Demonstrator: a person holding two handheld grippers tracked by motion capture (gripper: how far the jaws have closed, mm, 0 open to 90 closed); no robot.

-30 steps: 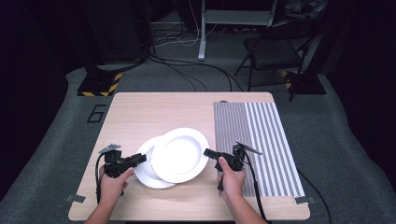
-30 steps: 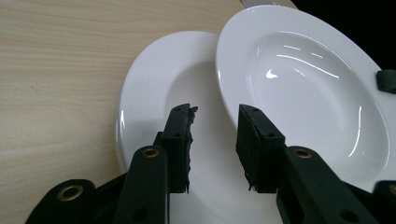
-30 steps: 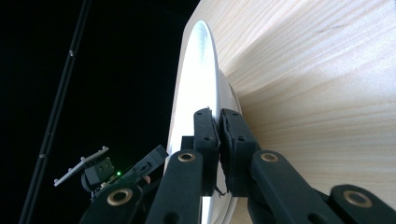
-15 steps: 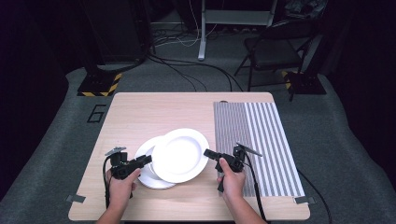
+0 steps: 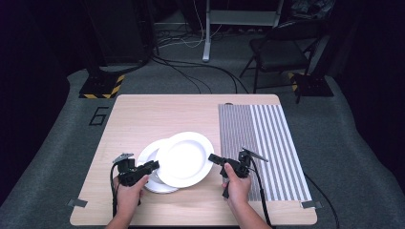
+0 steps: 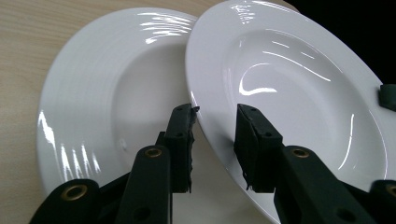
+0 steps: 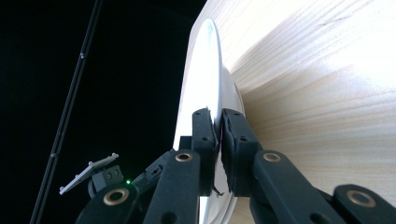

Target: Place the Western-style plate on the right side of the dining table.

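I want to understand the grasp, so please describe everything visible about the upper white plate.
The upper plate is white, glossy, ceramic-looking, round, with a wide rim and a shallow well. It is tilted, overlapping the lower plate on the wooden table. The right gripper pinches its rim edge. The left gripper straddles the opposite rim; its jaws have just been closing, not yet clamped.

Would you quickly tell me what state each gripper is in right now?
Left gripper: open, jaws just closing around the upper plate's rim, not yet pressing.
Right gripper: shut on the upper plate's opposite rim.

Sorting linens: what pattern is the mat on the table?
Grey and white stripes on the mat, clearest in the high view.
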